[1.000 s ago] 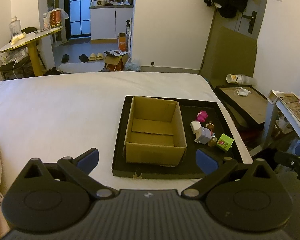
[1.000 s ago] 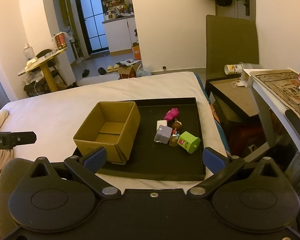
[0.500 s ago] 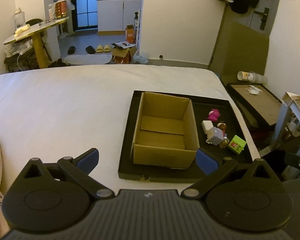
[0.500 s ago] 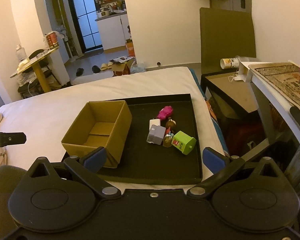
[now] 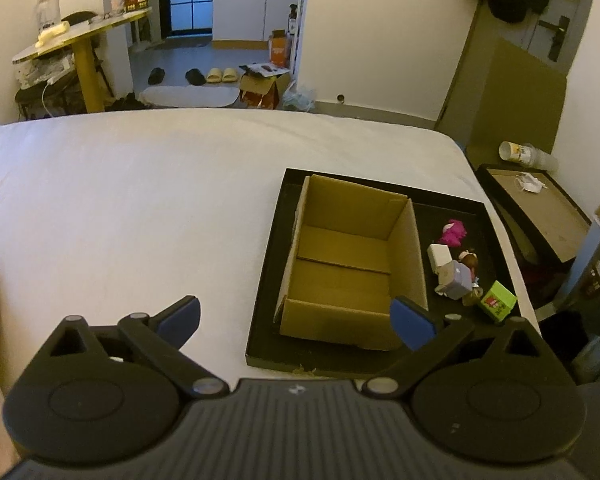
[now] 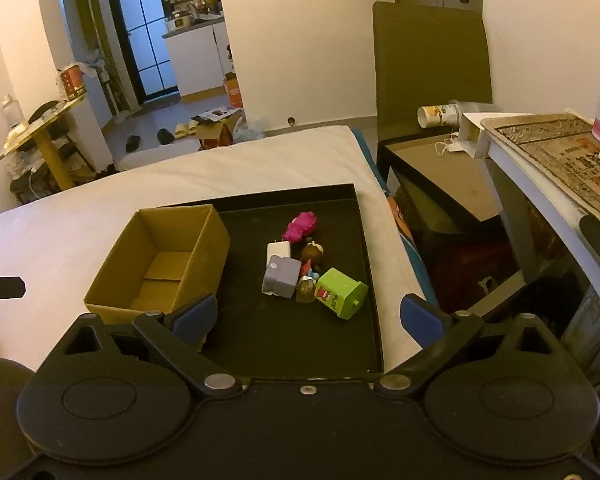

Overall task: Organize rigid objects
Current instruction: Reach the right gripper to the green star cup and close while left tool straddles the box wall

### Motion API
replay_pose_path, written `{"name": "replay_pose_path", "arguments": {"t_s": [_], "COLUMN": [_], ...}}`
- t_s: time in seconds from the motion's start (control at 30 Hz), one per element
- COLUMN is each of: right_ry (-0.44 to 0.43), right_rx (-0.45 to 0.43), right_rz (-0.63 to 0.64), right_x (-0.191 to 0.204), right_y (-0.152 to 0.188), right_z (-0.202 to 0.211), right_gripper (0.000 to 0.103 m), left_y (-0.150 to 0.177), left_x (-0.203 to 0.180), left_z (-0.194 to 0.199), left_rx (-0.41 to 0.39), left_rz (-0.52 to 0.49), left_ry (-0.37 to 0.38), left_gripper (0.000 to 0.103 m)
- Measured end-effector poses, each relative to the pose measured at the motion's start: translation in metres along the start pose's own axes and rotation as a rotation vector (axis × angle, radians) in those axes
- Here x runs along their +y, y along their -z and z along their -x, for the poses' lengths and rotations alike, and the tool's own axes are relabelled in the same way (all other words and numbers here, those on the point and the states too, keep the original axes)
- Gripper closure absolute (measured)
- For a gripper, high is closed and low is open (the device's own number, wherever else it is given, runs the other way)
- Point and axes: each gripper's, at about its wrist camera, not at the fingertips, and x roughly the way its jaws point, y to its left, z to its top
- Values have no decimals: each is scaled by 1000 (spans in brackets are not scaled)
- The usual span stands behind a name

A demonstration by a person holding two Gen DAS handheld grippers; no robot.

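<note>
Right wrist view shows your right hand-held gripper [image 6: 308,318] spread wide with nothing between its fingers, hovering over the near edge of the black tray [image 6: 374,280] on the bed [image 6: 60,232]. The box [image 6: 160,256] sits empty on the tray's left half; beside it the toys cluster together: green cube [image 6: 342,293], grey block [image 6: 282,276], pink toy [image 6: 300,226]. Your left hand-held gripper [image 5: 296,316] also gapes, empty, above the bed and the tray's near-left corner

Both wrist views look forward and downward over the bed; shared: black tray [image 5: 260,344] [image 6: 374,280] at 1 and 12 o'clock.
</note>
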Motion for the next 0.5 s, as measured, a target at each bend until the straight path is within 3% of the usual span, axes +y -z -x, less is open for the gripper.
{"name": "replay_pose_path", "arguments": {"t_s": [0.43, 0.5], "right_ry": [28, 35], "right_rx": [38, 37], "right_rz": [-49, -59], "right_x": [-5, -6], "right_y": [-11, -13], "right_z": [-31, -36], "right_gripper": [5, 5], "left_y": [-19, -22], "left_x": [6, 6], "left_z": [-34, -39], "left_rx": [38, 45], "left_rz": [10, 10], "left_ry": [-29, -28], "left_gripper": [4, 8]}}
